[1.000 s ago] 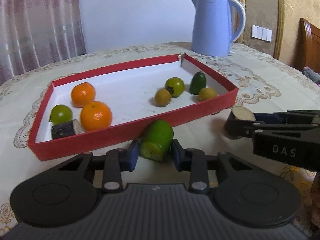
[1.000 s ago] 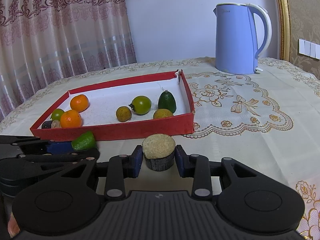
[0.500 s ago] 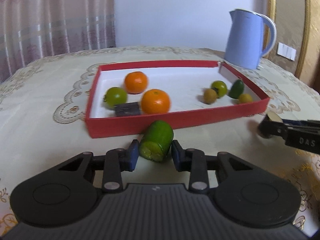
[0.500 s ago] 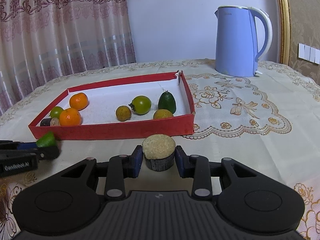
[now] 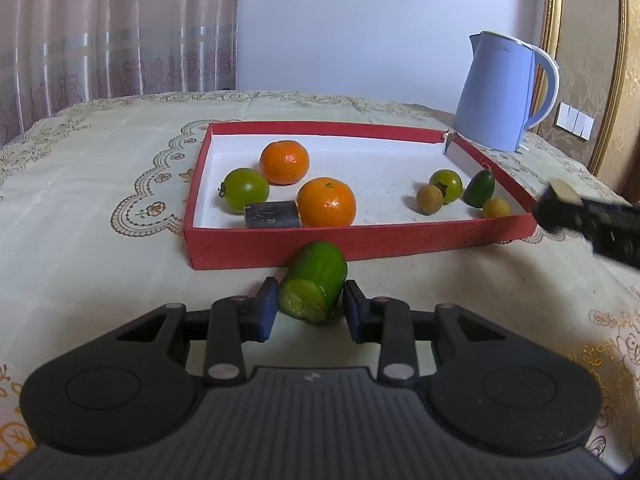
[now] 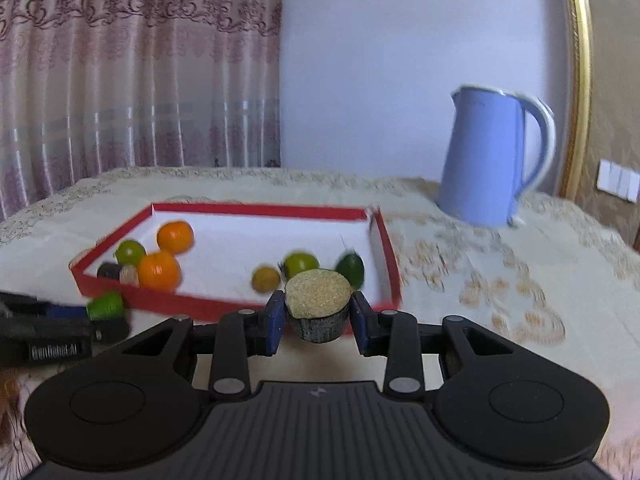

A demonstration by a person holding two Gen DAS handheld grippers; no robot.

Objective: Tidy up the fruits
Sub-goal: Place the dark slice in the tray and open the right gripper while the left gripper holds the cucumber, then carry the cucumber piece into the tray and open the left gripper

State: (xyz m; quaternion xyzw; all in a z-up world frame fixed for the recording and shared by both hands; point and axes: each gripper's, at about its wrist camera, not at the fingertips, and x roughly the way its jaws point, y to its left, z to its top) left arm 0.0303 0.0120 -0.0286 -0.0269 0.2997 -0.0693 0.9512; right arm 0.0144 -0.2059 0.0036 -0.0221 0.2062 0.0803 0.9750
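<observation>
My left gripper [image 5: 310, 310] is shut on a green cucumber piece [image 5: 314, 281], held just in front of the red tray [image 5: 360, 240]. My right gripper [image 6: 318, 322] is shut on a dark-skinned sugarcane piece [image 6: 318, 305] with a pale cut top, raised near the tray's front right corner [image 6: 394, 292]. The tray holds two oranges [image 5: 326, 202], green tomatoes [image 5: 245, 189], a dark sugarcane piece [image 5: 272, 215], two longans [image 5: 430, 199] and a small green fruit [image 5: 479, 189]. The right gripper also shows at the right edge of the left wrist view [image 5: 560, 206].
A blue electric kettle [image 5: 504, 92] stands behind the tray's far right corner. The table has a cream embroidered cloth [image 5: 80, 200]. Curtains hang behind at the left, and a gold-framed wall is at the right.
My left gripper has swung left and back with the cucumber piece, facing the tray's front left. My right gripper has lifted and moved toward the tray with the sugarcane piece; its view is blurred.
</observation>
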